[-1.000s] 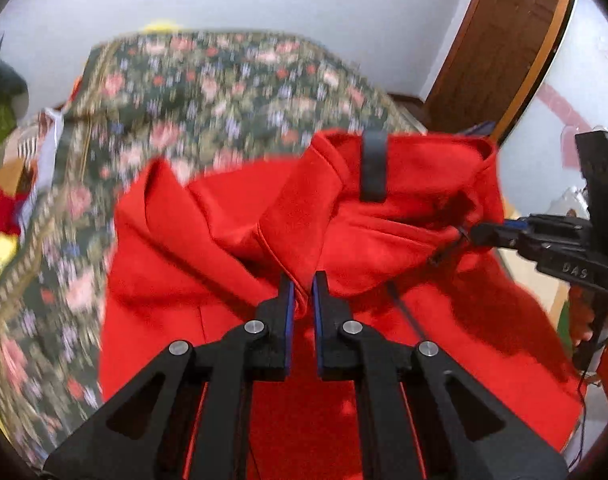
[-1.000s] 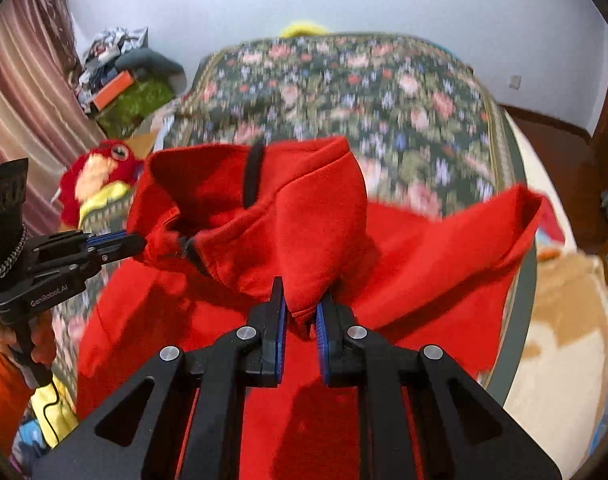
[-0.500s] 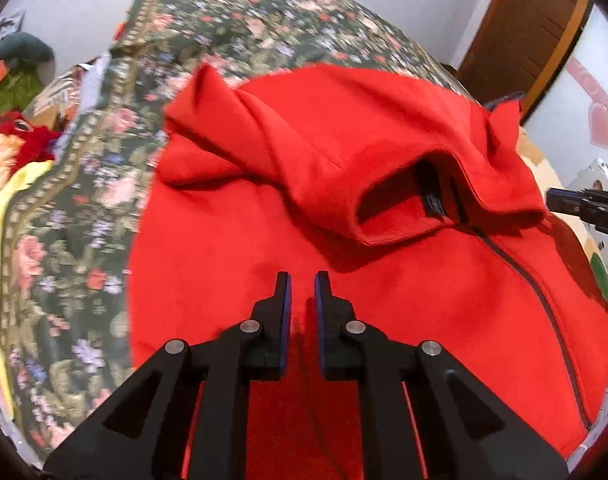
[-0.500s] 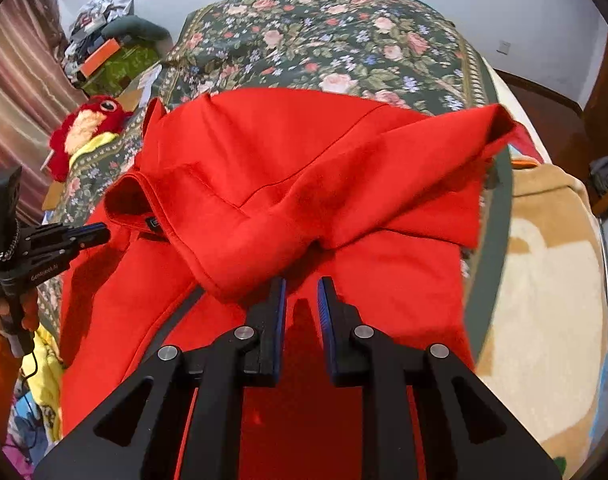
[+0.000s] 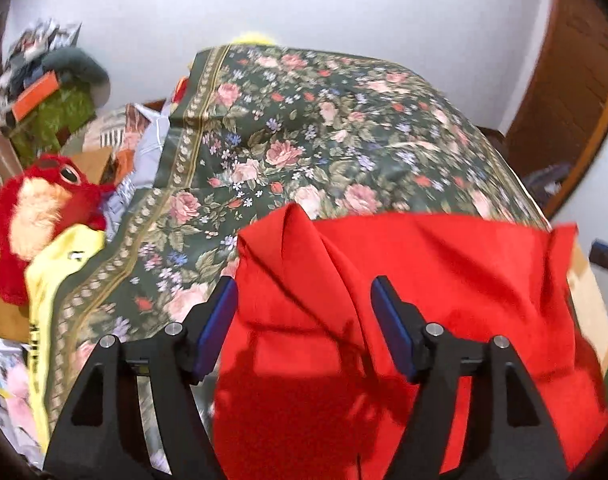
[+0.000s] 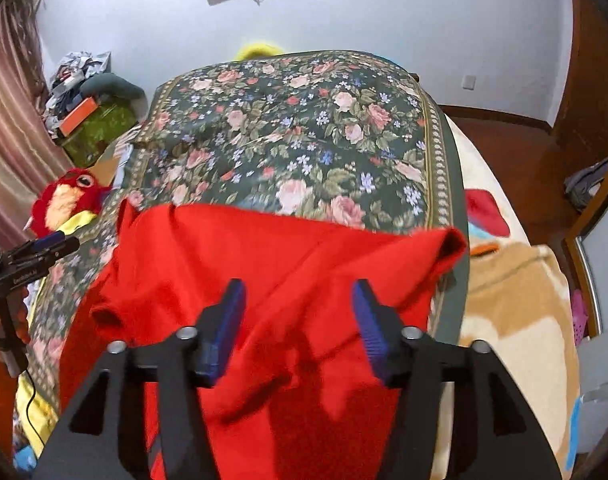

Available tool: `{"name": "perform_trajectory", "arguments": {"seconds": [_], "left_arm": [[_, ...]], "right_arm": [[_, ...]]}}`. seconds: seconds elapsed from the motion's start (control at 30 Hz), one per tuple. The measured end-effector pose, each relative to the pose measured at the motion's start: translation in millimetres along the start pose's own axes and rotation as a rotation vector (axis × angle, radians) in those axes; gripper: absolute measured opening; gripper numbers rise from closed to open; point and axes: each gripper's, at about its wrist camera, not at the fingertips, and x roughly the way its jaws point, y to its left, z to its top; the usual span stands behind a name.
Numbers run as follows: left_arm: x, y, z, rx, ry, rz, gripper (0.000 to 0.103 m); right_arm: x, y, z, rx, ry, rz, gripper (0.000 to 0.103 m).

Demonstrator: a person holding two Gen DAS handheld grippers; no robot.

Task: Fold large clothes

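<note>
A large red garment (image 5: 404,300) lies folded over on the near end of a flowered bedspread (image 5: 304,132). My left gripper (image 5: 304,308) hovers over its left edge, jaws opening, blue pads wide apart and free of the cloth. The same red garment (image 6: 284,264) fills the lower middle of the right wrist view. My right gripper (image 6: 298,312) hangs above it, jaws opening too, nothing pressed between its pads. The left gripper (image 6: 44,246) also shows at the left edge of the right wrist view, held in a hand.
A red plush toy (image 5: 36,216) and a yellow cloth (image 5: 60,264) lie off the bed's left side, with a clutter pile (image 6: 88,108) behind. A tan blanket (image 6: 516,312) covers the right side. A wooden door (image 5: 564,80) stands at the right.
Both grippers have let go of the red garment and opened wide. The raised hood part has dropped flat onto the garment. Both views have pulled back and tilted up toward the far wall.
</note>
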Motion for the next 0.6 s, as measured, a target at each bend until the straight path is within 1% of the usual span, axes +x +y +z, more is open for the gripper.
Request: {"name": "perform_trajectory", "arguments": {"seconds": [0.07,0.13,0.2,0.27,0.33,0.37,0.4,0.43,0.47,0.6], "left_arm": [[28.5,5.7,12.3,-0.055,0.042,-0.015,0.068],[51.4,8.1,18.0,-0.086,0.076,-0.033,0.068],[75.4,10.0,23.4,-0.123,0.105,-0.035,0.068],[91.4,13.7,25.9,-0.155,0.116,-0.019,0.068],[101.8,21.8,26.4,-0.194,0.104,0.000,0.066],[104.3,27.2,26.0,-0.209,0.090,0.003,0.054],[104.9,31.7,24.8,-0.218,0.085,-0.002,0.031],[106.0,35.8,23.7,-0.222,0.087,-0.012,0.021],[106.4,41.1,21.4,-0.224,0.088,-0.020,0.005],[93.9,58.4,13.3,-0.211,0.050,0.042,0.002]], "right_arm": [[13.1,0.3,5.2,0.004,0.017,-0.007,0.061],[31.2,3.7,11.1,-0.006,0.041,-0.004,0.061],[47.0,5.7,14.1,-0.018,0.069,-0.006,0.061],[65.8,6.5,14.2,-0.028,0.106,-0.014,0.061],[78.6,3.7,12.2,-0.036,0.133,-0.027,0.061],[83.9,0.6,10.3,-0.041,0.143,-0.041,0.061],[86.0,-2.7,8.7,-0.044,0.147,-0.054,0.061],[87.1,-6.8,6.1,-0.044,0.146,-0.067,0.061],[87.5,-13.2,2.1,-0.043,0.144,-0.085,0.061],[80.7,-37.1,-7.2,-0.025,0.137,-0.151,0.061]]}}
